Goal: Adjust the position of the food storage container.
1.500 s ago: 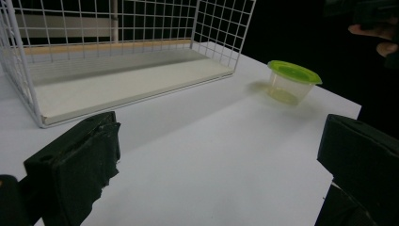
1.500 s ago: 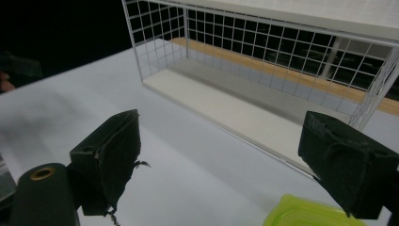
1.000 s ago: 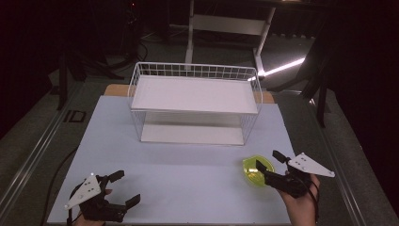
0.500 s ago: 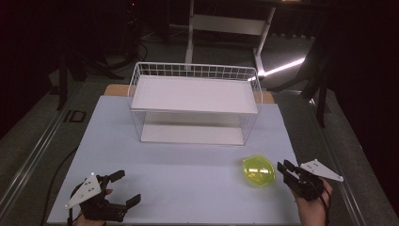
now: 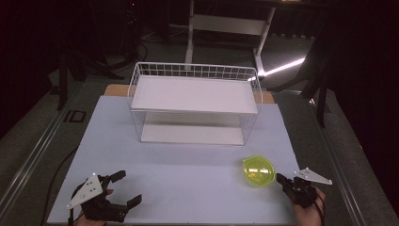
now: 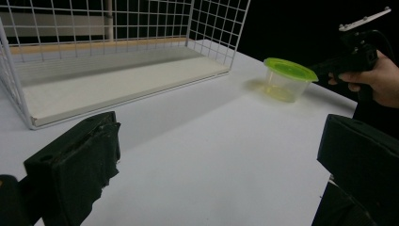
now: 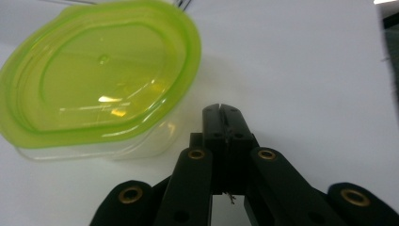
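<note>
Right gripper view: clear container (image 7: 94,141), translucent lime-green lid (image 7: 101,70).

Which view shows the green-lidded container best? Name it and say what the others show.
The right gripper view: the container is close up, with its green lid and clear wall sharp, just beyond the right gripper and its shut jaws. The high view shows it small, from above; the left gripper view shows its side, farther off.
</note>
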Action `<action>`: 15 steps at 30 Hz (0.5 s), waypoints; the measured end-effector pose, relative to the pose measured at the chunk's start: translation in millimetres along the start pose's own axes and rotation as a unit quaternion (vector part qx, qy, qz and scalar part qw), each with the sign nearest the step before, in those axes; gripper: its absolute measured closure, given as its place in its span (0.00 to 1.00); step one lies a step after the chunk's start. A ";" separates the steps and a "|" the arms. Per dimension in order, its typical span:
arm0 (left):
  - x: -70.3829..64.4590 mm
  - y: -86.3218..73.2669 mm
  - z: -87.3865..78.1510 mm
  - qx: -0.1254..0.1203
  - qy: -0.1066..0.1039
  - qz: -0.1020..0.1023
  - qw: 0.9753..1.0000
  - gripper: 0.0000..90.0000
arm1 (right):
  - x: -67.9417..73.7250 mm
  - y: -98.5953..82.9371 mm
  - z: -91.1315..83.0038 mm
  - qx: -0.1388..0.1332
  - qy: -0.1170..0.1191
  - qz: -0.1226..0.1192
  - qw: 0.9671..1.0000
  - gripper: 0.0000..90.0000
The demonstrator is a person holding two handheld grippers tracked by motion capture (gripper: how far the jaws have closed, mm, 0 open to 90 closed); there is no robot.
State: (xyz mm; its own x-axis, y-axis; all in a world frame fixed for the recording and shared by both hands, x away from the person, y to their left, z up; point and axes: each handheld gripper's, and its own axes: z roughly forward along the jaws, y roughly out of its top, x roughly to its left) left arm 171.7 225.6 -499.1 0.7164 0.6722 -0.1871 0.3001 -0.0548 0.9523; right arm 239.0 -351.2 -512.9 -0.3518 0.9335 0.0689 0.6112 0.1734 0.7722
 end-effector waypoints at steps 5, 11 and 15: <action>-0.4 -0.1 0.7 0.001 0.000 0.000 1.000 0.01 | 2.7 -4.0 6.4 0.010 0.021 0.005 1.000 1.00; -0.8 -0.1 0.9 0.001 0.000 0.002 1.000 0.01 | 14.8 -7.3 15.0 0.014 0.039 0.005 0.999 1.00; -0.7 -0.3 1.0 0.003 0.000 0.003 1.000 0.01 | 25.9 -6.5 19.0 0.020 0.067 -0.003 0.998 1.00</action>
State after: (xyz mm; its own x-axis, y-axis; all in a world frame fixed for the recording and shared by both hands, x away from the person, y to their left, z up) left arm 171.8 224.4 -499.5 0.7178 0.6722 -0.1814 0.2997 -0.0632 0.9519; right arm 239.4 -322.2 -528.2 -0.4455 0.8826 0.1504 0.6352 0.1932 0.7478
